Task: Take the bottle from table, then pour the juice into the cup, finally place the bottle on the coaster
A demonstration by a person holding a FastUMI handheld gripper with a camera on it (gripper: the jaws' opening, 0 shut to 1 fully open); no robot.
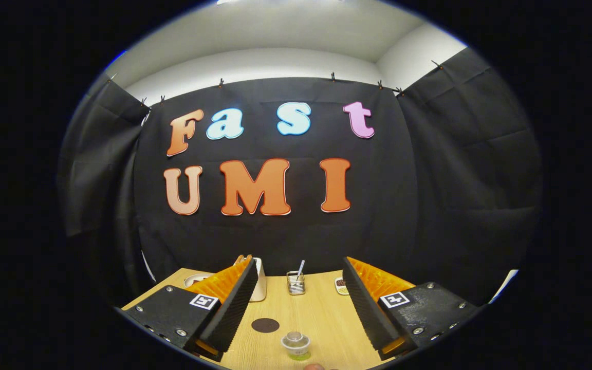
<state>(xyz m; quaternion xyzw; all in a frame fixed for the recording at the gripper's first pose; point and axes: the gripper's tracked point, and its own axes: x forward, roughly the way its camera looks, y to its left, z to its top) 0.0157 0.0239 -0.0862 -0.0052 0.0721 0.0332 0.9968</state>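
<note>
My gripper is held above the near part of a wooden table, its jaws wide apart with nothing between them. Down on the table between the fingers stands a small clear cup with a greenish base. A dark round coaster lies flat just left of the cup, near the left finger. At the nearest edge, below the cup, a small brownish rounded top peeks in; I cannot tell whether it is the bottle.
Along the table's far edge stand a white container partly behind the left finger, a wire-mesh holder with a utensil, a small dish and a bowl. Black cloth walls close the booth behind and at both sides.
</note>
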